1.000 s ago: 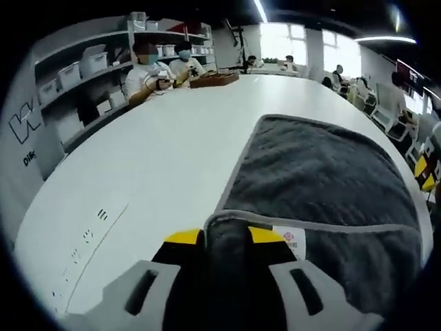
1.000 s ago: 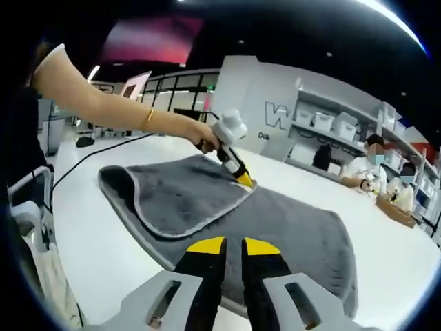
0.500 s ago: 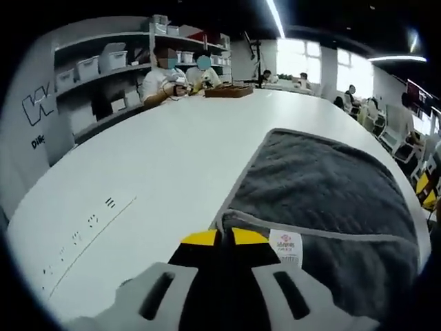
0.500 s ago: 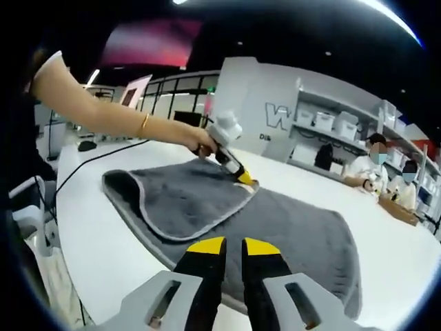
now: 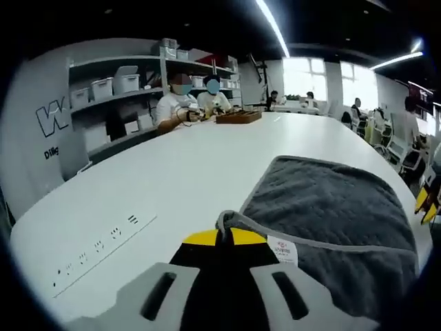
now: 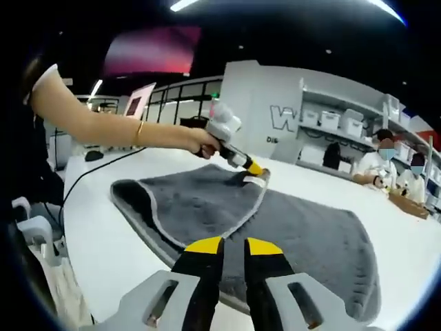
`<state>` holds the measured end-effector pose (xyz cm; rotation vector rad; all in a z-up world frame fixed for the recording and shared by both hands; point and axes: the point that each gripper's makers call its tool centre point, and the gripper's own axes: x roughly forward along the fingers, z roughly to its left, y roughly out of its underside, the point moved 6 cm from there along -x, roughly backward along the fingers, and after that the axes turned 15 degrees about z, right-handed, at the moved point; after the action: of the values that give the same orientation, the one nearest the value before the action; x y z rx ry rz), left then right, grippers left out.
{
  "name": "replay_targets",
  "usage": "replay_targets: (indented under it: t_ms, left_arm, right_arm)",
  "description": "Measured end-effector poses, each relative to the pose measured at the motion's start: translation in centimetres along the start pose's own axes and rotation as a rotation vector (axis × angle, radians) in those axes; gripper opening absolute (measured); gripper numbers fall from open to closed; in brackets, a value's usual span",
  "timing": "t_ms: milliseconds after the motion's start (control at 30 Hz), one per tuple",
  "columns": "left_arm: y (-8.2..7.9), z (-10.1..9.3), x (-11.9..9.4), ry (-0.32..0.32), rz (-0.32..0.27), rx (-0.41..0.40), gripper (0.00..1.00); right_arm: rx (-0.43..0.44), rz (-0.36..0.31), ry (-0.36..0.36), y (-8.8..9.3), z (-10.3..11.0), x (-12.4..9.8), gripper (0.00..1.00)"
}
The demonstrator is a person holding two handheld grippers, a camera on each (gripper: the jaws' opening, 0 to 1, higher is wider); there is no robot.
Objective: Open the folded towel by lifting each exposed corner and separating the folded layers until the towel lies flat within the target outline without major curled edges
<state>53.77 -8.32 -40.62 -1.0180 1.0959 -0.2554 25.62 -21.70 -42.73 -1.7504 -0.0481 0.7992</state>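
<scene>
Towel: dark grey with a pale grey hem, lying on the white table with one folded layer partly raised off the layer beneath. All positions below are given relative to the towel.

Left gripper: its yellow-tipped jaws are closed together on the towel's near corner, and the hem bunches up between the tips. In the right gripper view the same gripper sits at the towel's far side, holding that corner lifted clear of the lower layer; a person's hand grips its handle, with a thin bracelet on the wrist.

Small white label: sewn to the hem just beside the clamped corner (its print is too small to read).

Right gripper: positioned at the towel's near edge, above the fabric. The jaws stand slightly apart with a narrow gap between the yellow tips and nothing held in that gap.

Faint printed line with small marks: on the bare table to the side of the towel, apart from it.

Beyond the towel's far end, seated people work at the same table, in front of wall shelves carrying white bins
</scene>
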Motion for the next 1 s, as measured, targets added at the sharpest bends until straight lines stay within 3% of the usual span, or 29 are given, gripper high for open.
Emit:
replay_targets:
  t_ms: [167,367,567,1000]
  left_arm:
    - [-0.2,0.0,-1.4,0.014,-0.081,-0.044,0.03]
    - [0.5,0.4,-2.8,0.046,-0.119,-0.103,0.03]
    - [1.1,1.1,-4.1,0.029,-0.165,-0.127,0.03]
    - [1.5,1.6,-6.8,0.021,-0.259,-0.107,0.03]
  right_arm:
    - [0.027,0.015,-0.026,0.2,0.6,0.9,0.09]
    - [0.024,0.022,-0.041,0.0,1.2,1.4,0.09]
    - [0.034,0.008,-0.039,-0.3,1.6,1.7,0.09]
    - [0.085,0.04,-0.041,0.3,1.5,3.4,0.09]
